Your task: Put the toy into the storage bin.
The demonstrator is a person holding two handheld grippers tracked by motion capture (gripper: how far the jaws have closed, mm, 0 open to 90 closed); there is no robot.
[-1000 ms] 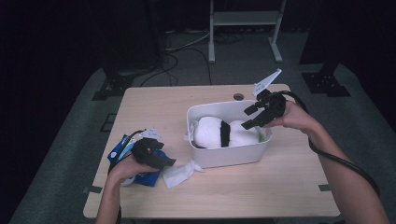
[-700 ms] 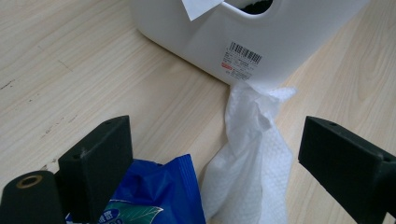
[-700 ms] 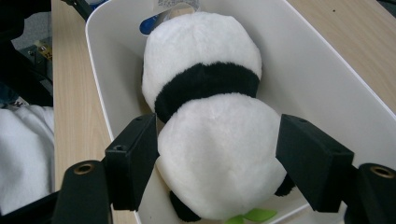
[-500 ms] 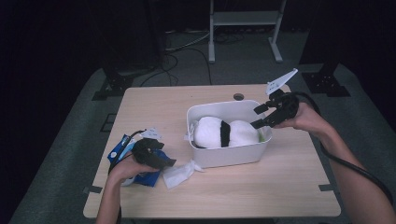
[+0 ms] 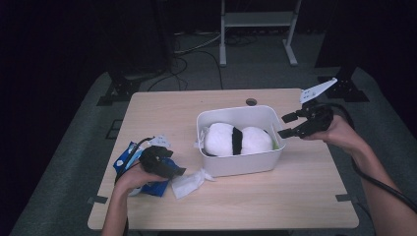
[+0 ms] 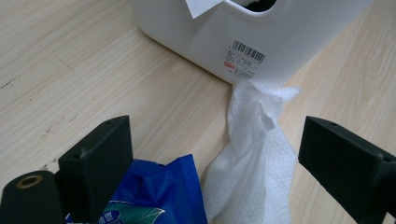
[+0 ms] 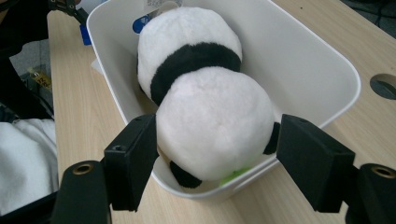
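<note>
The right gripper (image 5: 286, 125) hovers at the right end of the white bin (image 5: 265, 164), just outside its rim, and its fingers (image 7: 130, 163) stand wide with nothing between them. In the right gripper view the fingers frame the plush panda (image 7: 205, 98), but they do not touch it. The panda lies on its side inside the bin and fills most of it, with one rounded white part toward this gripper, so I judge that a grasp from this end is being prepared. Something green shows under the panda at the near wall; I cannot tell what it is.

The left gripper (image 5: 169, 169) rests low over the bench (image 5: 162, 113), at the front left, well apart from the right one. Its fingers (image 6: 100, 161) are also wide and hold nothing. Between them in the left gripper view lie a blue wipes packet (image 6: 149, 200) and a crumpled white wipe (image 6: 257, 154). The far end of the wipe touches the bin wall below the barcode label (image 6: 245, 58). The packet is under the left hand, probably so that the hand keeps it in place or can take the wipe easily.

A white paper tag (image 5: 199, 140) hangs over the left rim of the bin, probably the panda's own label.
</note>
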